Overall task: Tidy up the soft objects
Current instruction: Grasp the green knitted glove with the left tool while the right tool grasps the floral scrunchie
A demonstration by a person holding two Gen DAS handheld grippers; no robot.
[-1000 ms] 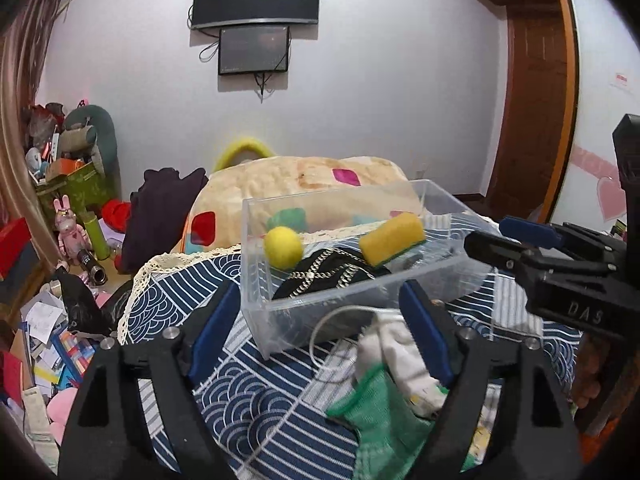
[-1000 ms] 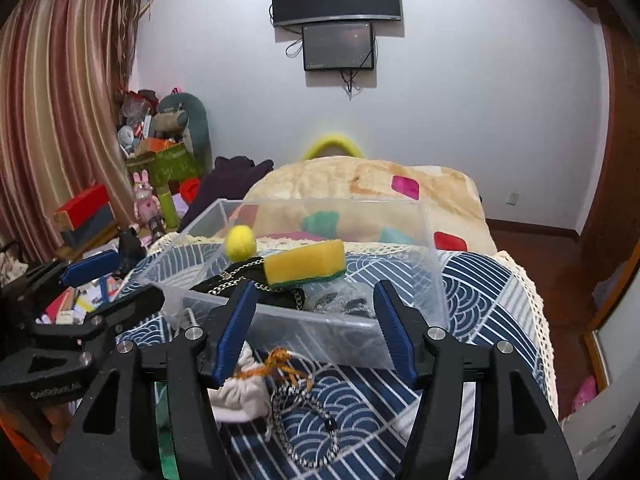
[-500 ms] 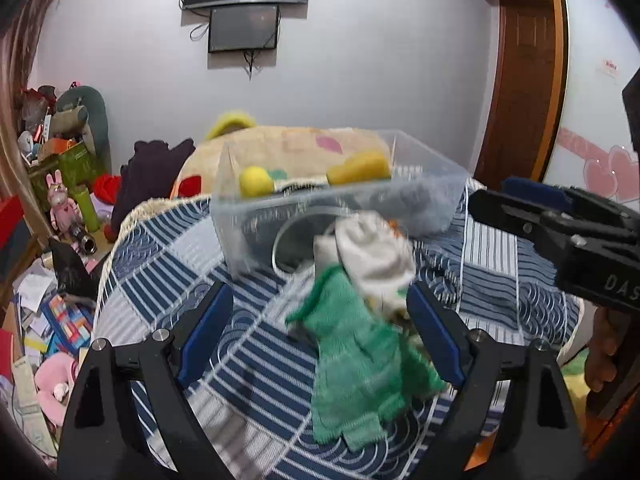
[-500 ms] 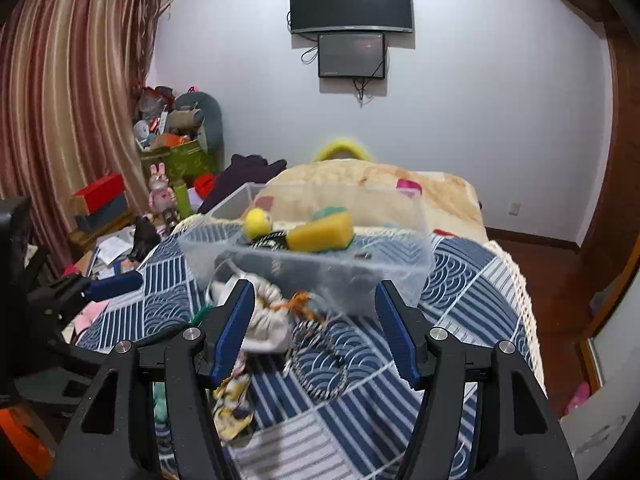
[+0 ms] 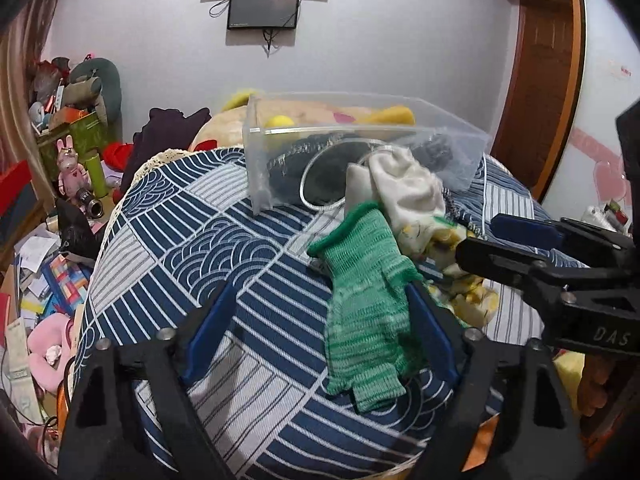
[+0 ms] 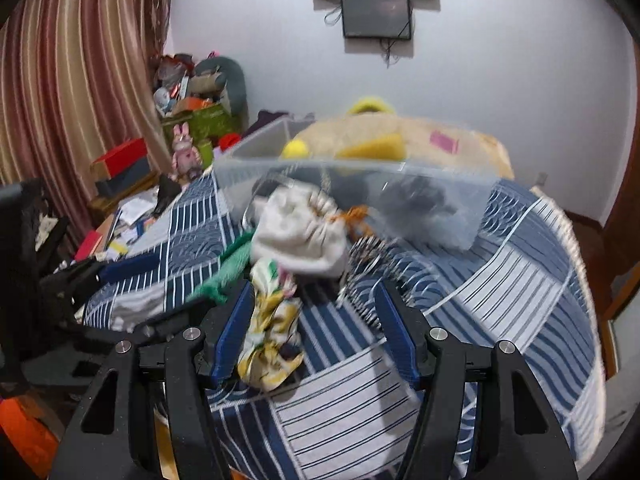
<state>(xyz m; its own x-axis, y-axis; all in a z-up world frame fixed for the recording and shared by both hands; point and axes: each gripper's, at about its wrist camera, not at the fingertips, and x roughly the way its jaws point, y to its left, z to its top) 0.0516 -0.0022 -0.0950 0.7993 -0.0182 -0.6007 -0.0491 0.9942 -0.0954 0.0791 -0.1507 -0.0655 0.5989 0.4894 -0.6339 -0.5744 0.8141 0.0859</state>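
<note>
Here, left gripper [image 5: 320, 332] jaws, just narrowed, straddle the glove [image 5: 366, 300] unclamped; right gripper [image 6: 316, 330] jaws open, cloth [image 6: 272, 332] at 9 o'clock.

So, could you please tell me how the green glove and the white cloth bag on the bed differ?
The green glove lies flat and spread out, while the white cloth bag is bunched into a lump. The glove is a coarse knit; the bag looks like smooth fabric. The glove lies nearer the left gripper, partly between its open fingers, while the bag sits against the clear box. Both are soft and still outside the box.
</note>
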